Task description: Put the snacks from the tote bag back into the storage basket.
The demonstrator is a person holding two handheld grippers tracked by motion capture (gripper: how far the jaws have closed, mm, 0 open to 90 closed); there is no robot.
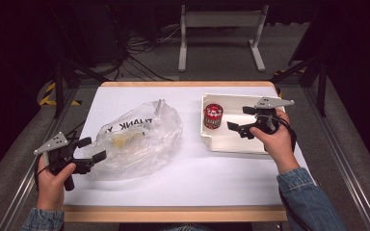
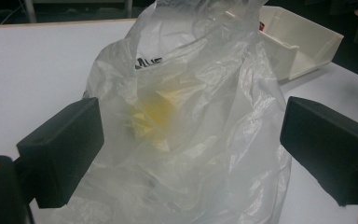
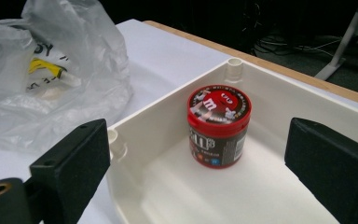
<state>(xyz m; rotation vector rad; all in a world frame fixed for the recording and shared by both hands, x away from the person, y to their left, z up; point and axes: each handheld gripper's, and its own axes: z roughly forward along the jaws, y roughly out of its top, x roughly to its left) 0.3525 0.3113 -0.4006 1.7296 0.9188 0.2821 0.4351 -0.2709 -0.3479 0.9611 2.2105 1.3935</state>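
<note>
A crumpled clear plastic bag (image 1: 137, 137) with black lettering lies on the white table, something yellow (image 2: 156, 114) showing through it. My left gripper (image 1: 87, 150) is open at the bag's left edge; in the left gripper view the bag (image 2: 191, 116) bulges between the spread jaws. A red candy tub (image 1: 213, 116) stands upright in the left part of a white bin (image 1: 231, 142). My right gripper (image 1: 240, 120) is open over the bin, just right of the tub. In the right gripper view the tub (image 3: 219, 125) sits ahead between the wide jaws.
The table's wooden edge (image 1: 173, 213) runs along the front. Beyond the far edge stand a white metal frame (image 1: 221, 33) and loose cables (image 1: 139, 53) on the floor. Bare white tabletop (image 1: 207, 178) lies in front of the bag and bin.
</note>
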